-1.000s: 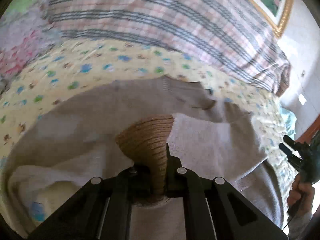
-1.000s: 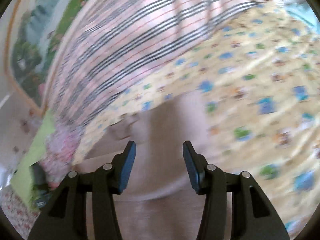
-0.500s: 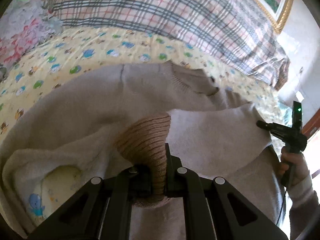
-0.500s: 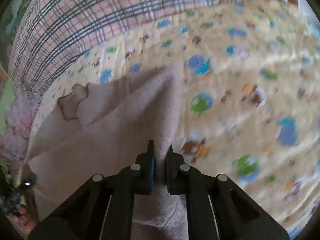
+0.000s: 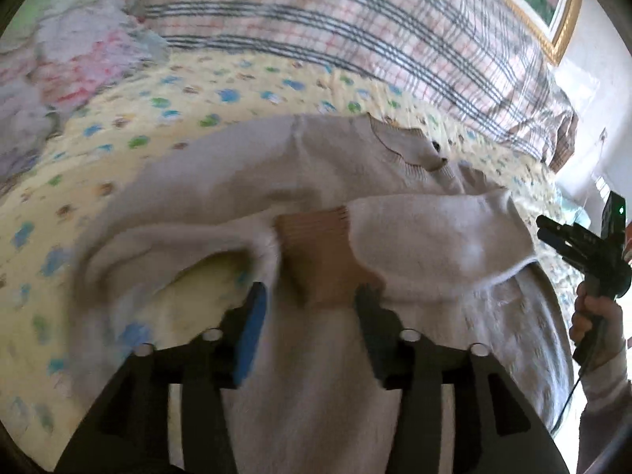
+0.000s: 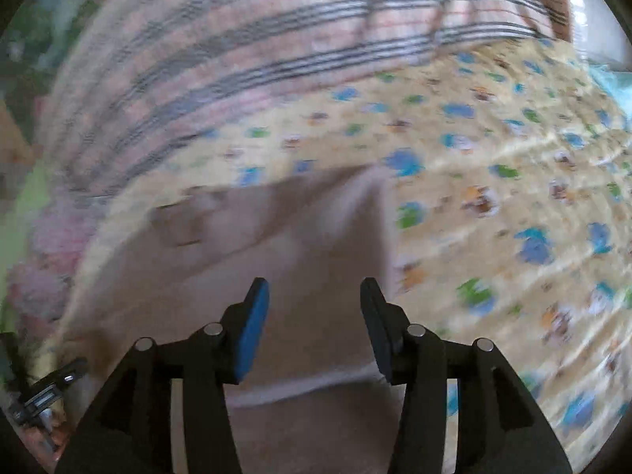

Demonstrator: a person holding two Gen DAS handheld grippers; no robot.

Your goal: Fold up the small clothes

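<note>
A small beige knit sweater [image 5: 355, 173] lies on the yellow patterned bed sheet [image 5: 197, 98], its neck toward the far side. Its sleeve ends in a brown ribbed cuff [image 5: 320, 249], which lies folded across the sweater's body. My left gripper [image 5: 312, 300] is open, its jaws standing either side of the cuff. The right gripper shows in this view at the right edge [image 5: 553, 233], held by a hand. In the right wrist view the right gripper [image 6: 314, 300] is open above the sweater's folded side [image 6: 308, 237]. That view is blurred.
A plaid pink and grey blanket [image 5: 355, 27] lies across the back of the bed. A pink flowered cloth [image 5: 59, 63] lies at the far left. A gold picture frame [image 5: 561, 19] hangs on the wall at the upper right.
Both grippers have opened. The left one let go of the brown cuff, which now lies on the sweater. The right one let go of the sweater's side fold and pulled back.
</note>
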